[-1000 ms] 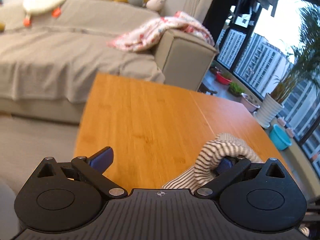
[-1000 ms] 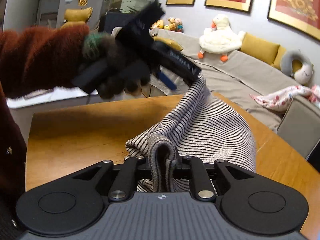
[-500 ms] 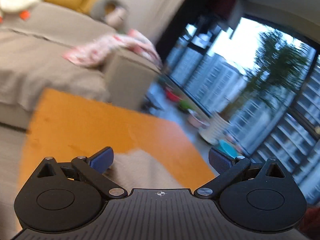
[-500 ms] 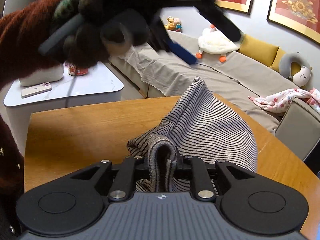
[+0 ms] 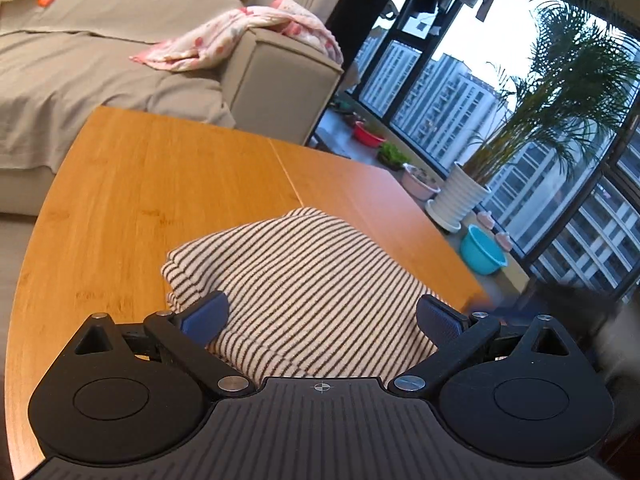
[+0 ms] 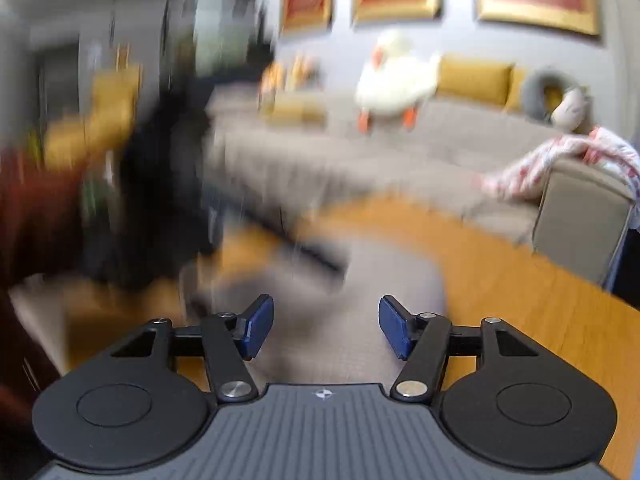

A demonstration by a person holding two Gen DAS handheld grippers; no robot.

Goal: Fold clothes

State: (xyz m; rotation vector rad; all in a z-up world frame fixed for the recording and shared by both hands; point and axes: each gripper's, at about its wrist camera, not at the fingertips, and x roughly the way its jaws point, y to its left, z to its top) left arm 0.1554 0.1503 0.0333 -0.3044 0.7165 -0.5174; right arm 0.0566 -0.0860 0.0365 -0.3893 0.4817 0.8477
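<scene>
A striped brown-and-cream knit garment (image 5: 304, 280) lies folded in a compact bundle on the orange wooden table (image 5: 160, 184). My left gripper (image 5: 320, 320) is open and empty, its blue pads wide apart just over the near side of the bundle. My right gripper (image 6: 326, 328) is open and empty; its view is heavily blurred, and the garment (image 6: 360, 276) shows as a grey smear ahead of the pads. The dark blur at left in that view is the left gripper and sleeve (image 6: 152, 200).
A beige sofa (image 5: 100, 60) with a pink floral cloth (image 5: 240, 36) on its armrest stands past the table's far edge. Windows, a potted palm (image 5: 460, 200) and a teal basin (image 5: 482, 254) are on the right. A white duck plush (image 6: 396, 80) sits on the sofa.
My right gripper has let go of the garment's folded edge and opened. My left gripper dropped the garment earlier and has swung back over it. The garment now lies flat and folded.
</scene>
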